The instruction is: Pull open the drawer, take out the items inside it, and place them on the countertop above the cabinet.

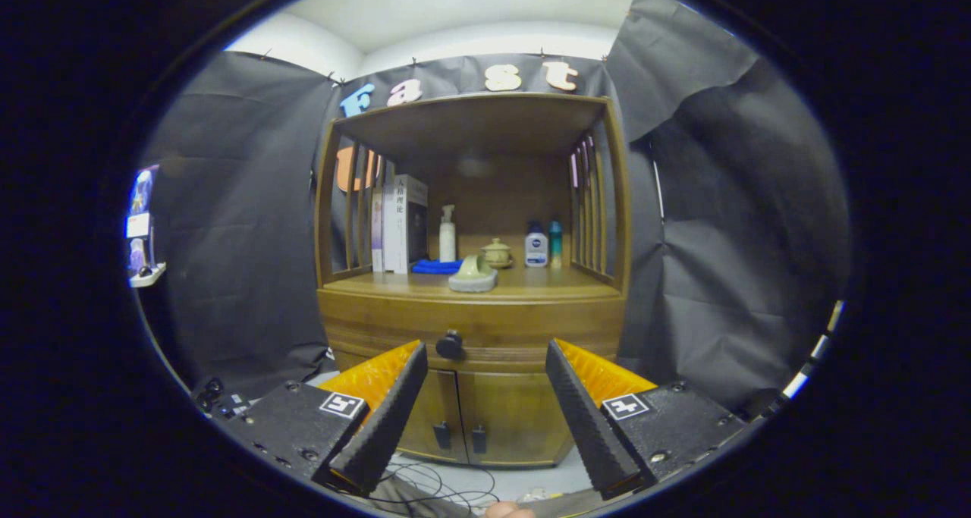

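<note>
The gripper (482, 366) stands wide open and holds nothing; the drawer (470, 322) sits flush in the cabinet (531, 412), directly under the countertop (531, 281); its knob (450, 345) lies just beyond the fingers, nearer the left one; whether the drawer is emptied is hidden.

I'm looking at a cloth-walled recording booth (235, 222), homelike wooden cabinet (470, 328), books (398, 222) and bottles (535, 248) on its countertop (531, 281), cables (432, 480) on floor
</note>
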`<state>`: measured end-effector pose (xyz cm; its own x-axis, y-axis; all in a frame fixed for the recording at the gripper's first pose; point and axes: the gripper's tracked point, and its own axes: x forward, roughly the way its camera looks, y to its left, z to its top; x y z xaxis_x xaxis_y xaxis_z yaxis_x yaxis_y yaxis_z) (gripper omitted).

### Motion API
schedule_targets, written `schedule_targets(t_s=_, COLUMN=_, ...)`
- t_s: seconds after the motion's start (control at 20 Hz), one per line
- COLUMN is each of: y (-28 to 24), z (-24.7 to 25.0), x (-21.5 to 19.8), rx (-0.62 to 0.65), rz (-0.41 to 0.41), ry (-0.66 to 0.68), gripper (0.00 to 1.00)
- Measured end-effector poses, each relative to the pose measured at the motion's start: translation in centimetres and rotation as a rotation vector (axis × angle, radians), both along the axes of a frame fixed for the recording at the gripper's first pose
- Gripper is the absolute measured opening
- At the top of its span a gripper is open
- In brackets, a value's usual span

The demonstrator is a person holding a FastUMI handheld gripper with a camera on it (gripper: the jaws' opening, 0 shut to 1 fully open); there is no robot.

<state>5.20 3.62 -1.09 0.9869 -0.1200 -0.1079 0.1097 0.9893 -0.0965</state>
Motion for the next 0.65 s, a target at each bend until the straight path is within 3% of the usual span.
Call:
schedule_targets(t_s=0.25, y=0.0, z=0.2, x=-3.1, rx=-0.102, rz=0.061, ry=-0.053, gripper=0.99)
schedule_targets(t_s=0.65, y=1.5, z=0.1, x=-4.0, rx=-0.086, rz=0.103, ry=-0.045, gripper=0.99)
